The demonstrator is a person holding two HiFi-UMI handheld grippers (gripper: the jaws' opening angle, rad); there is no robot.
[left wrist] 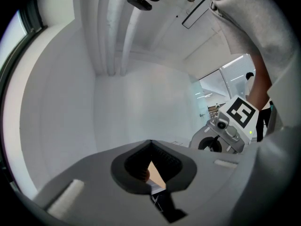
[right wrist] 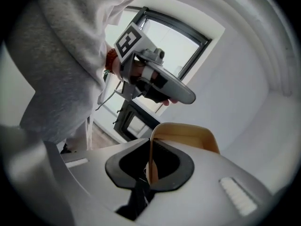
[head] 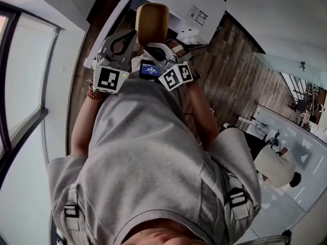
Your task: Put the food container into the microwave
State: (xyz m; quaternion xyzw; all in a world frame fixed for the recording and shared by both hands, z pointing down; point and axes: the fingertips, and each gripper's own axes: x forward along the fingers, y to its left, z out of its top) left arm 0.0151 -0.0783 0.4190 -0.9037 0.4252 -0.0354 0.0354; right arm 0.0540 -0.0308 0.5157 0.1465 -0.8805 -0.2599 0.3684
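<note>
Tan plastic food container (right wrist: 188,138) hangs off my right gripper (right wrist: 151,160), jaws pinching one wall. My left gripper (left wrist: 150,146), closed on nothing, hovers beside it, probably free for the door.

head: above, steeply down | gripper views: close, tilted upward | shared: food container (head: 152,19), head and right

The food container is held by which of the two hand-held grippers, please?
The right hand-held gripper: the wall of the tan food container stands between its jaws. The left hand-held gripper is shut on nothing.
</note>
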